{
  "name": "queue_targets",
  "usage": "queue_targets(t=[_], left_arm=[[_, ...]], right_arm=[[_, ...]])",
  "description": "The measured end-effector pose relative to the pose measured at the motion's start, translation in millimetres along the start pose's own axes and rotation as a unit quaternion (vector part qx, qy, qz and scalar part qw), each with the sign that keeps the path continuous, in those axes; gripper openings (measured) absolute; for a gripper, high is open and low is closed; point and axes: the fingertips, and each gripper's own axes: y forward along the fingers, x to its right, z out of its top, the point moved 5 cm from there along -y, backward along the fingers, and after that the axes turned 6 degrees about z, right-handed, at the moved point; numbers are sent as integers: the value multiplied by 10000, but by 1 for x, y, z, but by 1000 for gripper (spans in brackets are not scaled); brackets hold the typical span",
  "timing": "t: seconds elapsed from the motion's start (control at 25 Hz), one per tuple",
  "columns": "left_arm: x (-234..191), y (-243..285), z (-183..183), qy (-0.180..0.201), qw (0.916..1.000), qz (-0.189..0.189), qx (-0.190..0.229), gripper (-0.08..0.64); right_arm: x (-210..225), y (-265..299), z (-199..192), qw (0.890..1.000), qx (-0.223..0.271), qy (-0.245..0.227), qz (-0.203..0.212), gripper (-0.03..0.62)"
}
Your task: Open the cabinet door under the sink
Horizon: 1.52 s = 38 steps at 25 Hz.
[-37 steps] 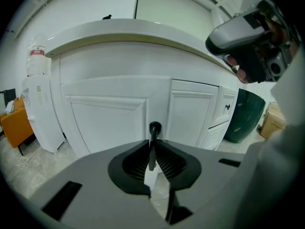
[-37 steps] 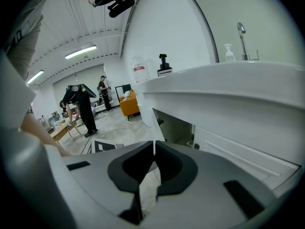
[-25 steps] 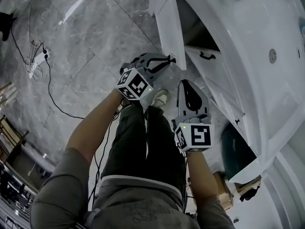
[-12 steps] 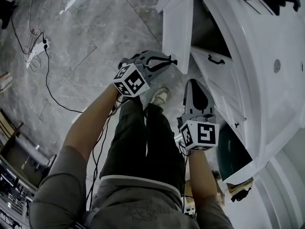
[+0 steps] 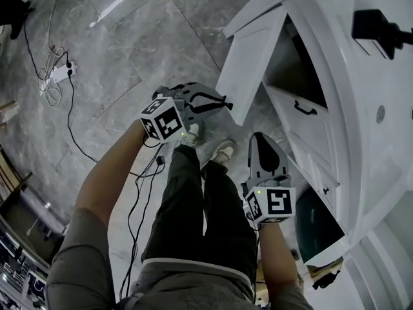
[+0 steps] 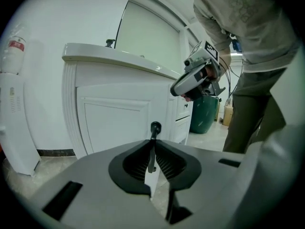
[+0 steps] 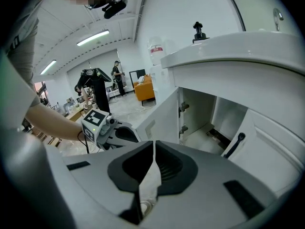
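The white cabinet door under the sink stands swung out from the vanity, and the dark inside shows behind it. My left gripper is shut on the door's black handle, whose thin bar sits pinched between the pads in the left gripper view. In the right gripper view the open door and the cabinet's hinges show. My right gripper hangs lower right, in front of the vanity, shut with nothing in it. A second door with a black handle stays closed.
The person's legs and shoes stand between the grippers. A green bin sits beside the vanity, with a cardboard box near it. A power strip with cables lies on the marble floor at the left. A black tap tops the sink.
The door has swung wider, away from the vanity, with my left gripper on its handle. The right gripper has sunk a little. The person's feet have stepped back.
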Motion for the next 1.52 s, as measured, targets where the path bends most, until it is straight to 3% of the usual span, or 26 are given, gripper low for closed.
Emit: queue_targets(t=[0.36, 0.6, 0.8, 1.0, 1.24, 1.52], left_arm=[[-39, -48, -24, -185, 9997, -33, 130, 48], [-77, -84, -38, -388, 9967, 664, 274, 48], [-123, -108, -50, -719, 9841, 1588, 329, 48], [-118, -103, -58, -873, 9813, 1706, 187, 49], [-118, -115, -70, -1554, 9613, 2249, 356, 49], [-113, -151, -36, -1726, 9455, 2715, 495, 49]], right_arm=[[-16, 45, -8, 9990, -85, -141, 404, 35], [-40, 82, 14, 9962, 159, -321, 795, 35], [-67, 114, 35, 9902, 290, -580, 1240, 35], [-83, 131, 57, 9845, 474, -766, 1505, 37], [-81, 134, 68, 9828, 515, -864, 1547, 35], [-83, 107, 88, 9816, 518, -1088, 1479, 37]])
